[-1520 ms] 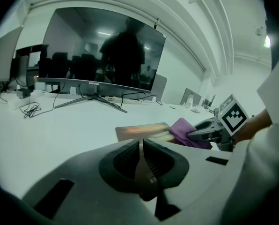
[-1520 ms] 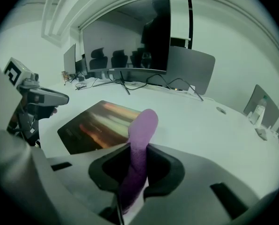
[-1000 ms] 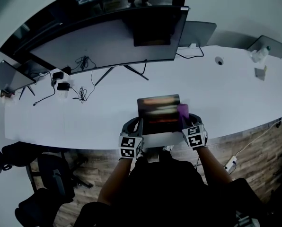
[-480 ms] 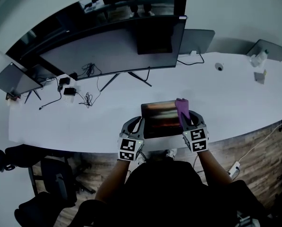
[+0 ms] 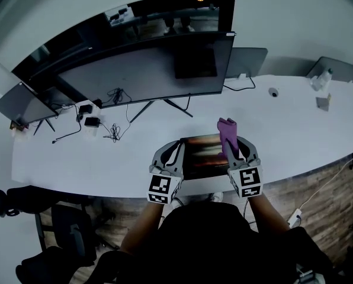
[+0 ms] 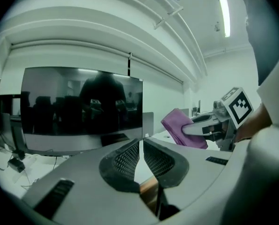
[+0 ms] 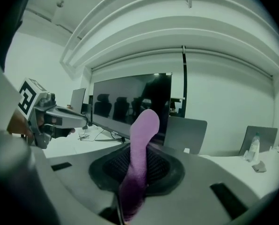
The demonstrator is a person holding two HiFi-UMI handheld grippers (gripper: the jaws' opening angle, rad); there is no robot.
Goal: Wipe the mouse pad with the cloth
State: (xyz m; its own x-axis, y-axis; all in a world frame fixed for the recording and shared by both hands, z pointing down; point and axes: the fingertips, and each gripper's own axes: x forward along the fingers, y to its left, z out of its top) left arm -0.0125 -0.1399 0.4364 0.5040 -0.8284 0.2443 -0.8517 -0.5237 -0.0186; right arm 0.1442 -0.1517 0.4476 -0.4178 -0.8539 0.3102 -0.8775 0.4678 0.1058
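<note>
The mouse pad (image 5: 201, 156), dark with a reddish picture, lies at the white desk's near edge between my two grippers. My left gripper (image 5: 176, 151) is at the pad's left edge. In the left gripper view its jaws (image 6: 141, 143) stand together, with a brown strip of the mouse pad (image 6: 148, 190) pinched low between them. My right gripper (image 5: 236, 145) is shut on a purple cloth (image 5: 227, 135), which stands upright over the pad's far right corner. In the right gripper view the cloth (image 7: 140, 158) rises from between the pads and hides the fingertips.
A wide curved monitor (image 5: 147, 70) stands behind the pad, and cables and adapters (image 5: 96, 122) lie to its left. A second screen (image 5: 19, 102) is at far left. A small round object (image 5: 273, 92) and a bottle (image 5: 322, 77) sit at far right. Office chairs (image 5: 64, 229) stand below the desk edge.
The right gripper has lifted the cloth from the pad's right side to upright over its far right corner. The left gripper stays at the pad's left edge.
</note>
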